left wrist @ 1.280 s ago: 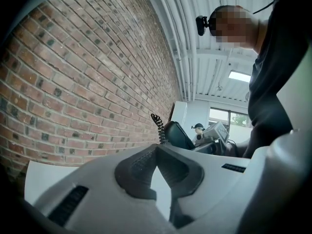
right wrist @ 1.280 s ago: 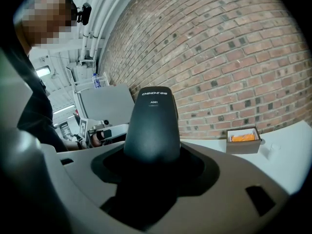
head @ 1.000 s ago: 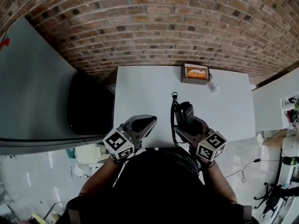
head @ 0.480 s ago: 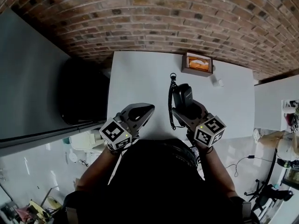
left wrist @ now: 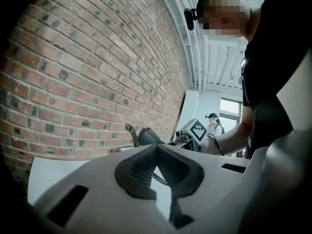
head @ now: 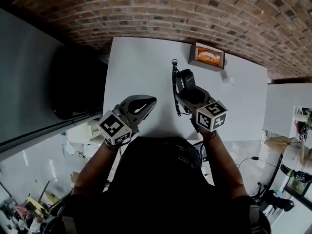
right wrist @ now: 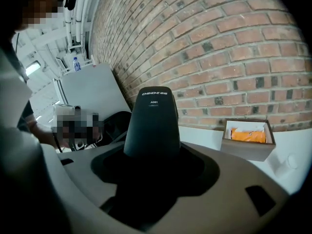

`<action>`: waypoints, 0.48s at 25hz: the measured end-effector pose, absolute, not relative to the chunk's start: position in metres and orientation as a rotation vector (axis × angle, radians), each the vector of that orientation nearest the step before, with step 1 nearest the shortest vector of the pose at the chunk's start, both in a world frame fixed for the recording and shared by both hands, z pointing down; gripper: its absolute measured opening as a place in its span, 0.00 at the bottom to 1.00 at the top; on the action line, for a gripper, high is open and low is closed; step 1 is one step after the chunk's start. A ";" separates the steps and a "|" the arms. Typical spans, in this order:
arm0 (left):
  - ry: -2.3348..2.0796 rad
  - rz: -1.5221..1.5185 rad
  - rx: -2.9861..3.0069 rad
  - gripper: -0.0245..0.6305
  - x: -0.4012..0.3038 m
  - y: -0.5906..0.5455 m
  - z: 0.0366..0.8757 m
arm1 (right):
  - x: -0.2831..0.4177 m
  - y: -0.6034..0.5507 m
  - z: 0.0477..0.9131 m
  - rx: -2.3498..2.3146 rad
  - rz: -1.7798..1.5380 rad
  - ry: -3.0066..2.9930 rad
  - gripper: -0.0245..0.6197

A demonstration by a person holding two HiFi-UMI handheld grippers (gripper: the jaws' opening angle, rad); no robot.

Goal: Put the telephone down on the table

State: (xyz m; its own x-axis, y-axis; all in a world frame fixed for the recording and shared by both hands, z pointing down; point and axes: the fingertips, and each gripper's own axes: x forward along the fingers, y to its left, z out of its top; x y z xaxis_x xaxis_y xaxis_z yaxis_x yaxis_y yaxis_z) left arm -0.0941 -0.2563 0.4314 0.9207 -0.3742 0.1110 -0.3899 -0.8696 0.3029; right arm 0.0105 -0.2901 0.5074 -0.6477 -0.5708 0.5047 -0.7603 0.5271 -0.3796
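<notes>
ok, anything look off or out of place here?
Nothing spilled or damaged. The right gripper is clamped on the telephone, whose coiled cord hangs loose over the table; no base unit shows. Left gripper is shut, empty.

The white rectangular table (head: 141,77) is standing with its far long edge against the brick wall (head: 161,13). Its top is presenting a flat, matte, uniformly pale surface.

Two items are lying directly on the table:

1. A small brown open-topped box (head: 209,56) is sitting at the far edge, close to the wall and right of the table's centre. It is holding orange contents that cannot be identified.
2. A small white object (head: 230,80) is resting just beside the box, on its right and slightly nearer the person, apart from it. Its type is too small to determine.
</notes>
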 end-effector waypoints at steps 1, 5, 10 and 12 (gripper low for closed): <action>-0.568 0.082 2.756 0.05 -0.092 -0.259 0.435 | 0.011 -0.293 0.514 1.090 0.842 -2.441 0.46; -0.573 0.107 2.726 0.05 -0.089 -0.271 0.453 | 0.013 -0.310 0.537 1.053 0.847 -2.416 0.46; -0.576 0.107 2.692 0.05 -0.082 -0.290 0.474 | 0.016 -0.330 0.567 1.027 0.866 -2.386 0.46; -0.577 0.116 2.688 0.05 -0.079 -0.296 0.481 | 0.019 -0.338 0.580 1.016 0.853 -2.365 0.46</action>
State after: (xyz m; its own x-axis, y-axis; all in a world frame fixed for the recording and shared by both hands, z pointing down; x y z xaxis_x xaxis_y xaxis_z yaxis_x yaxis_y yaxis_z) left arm -0.0790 -0.2962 0.4807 0.9120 -0.3782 0.1589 -0.4102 -0.8405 0.3539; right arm 0.0193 -0.3375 0.5798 -0.6413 -0.4927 0.5882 -0.7547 0.5432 -0.3679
